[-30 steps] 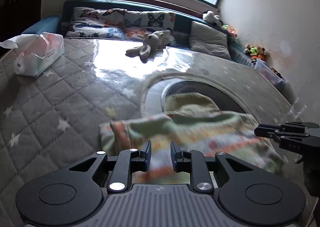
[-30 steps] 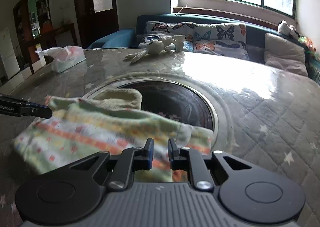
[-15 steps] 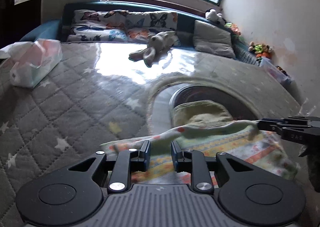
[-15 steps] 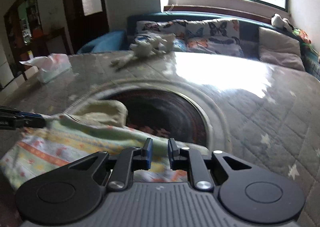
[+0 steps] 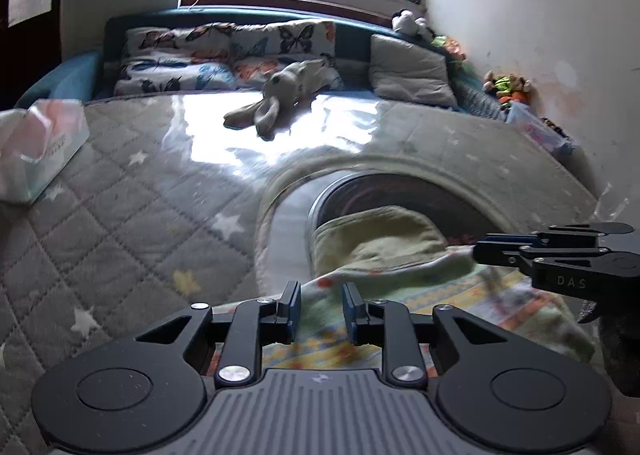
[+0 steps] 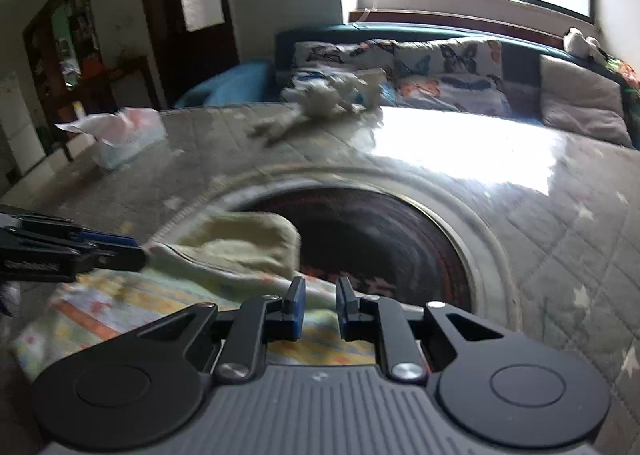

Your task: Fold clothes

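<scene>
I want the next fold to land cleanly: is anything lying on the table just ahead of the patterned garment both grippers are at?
Nothing visible blocks it. Ahead of the garment lies only the round dark inset; the plush rabbit and tissue pack sit well away, near the table's far edge and left side.

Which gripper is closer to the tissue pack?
Left. The left gripper sits on the patterned garment's side toward the pink-and-white tissue pack; the right gripper holds the far side.

Two tools: left (image 5: 320, 313), right (image 6: 318, 309). One garment (image 5: 460, 295), one tissue pack (image 5: 36, 147), one plush rabbit (image 5: 280, 95) on the tabletop (image 5: 120, 215), one grey cushion (image 5: 408, 71).
</scene>
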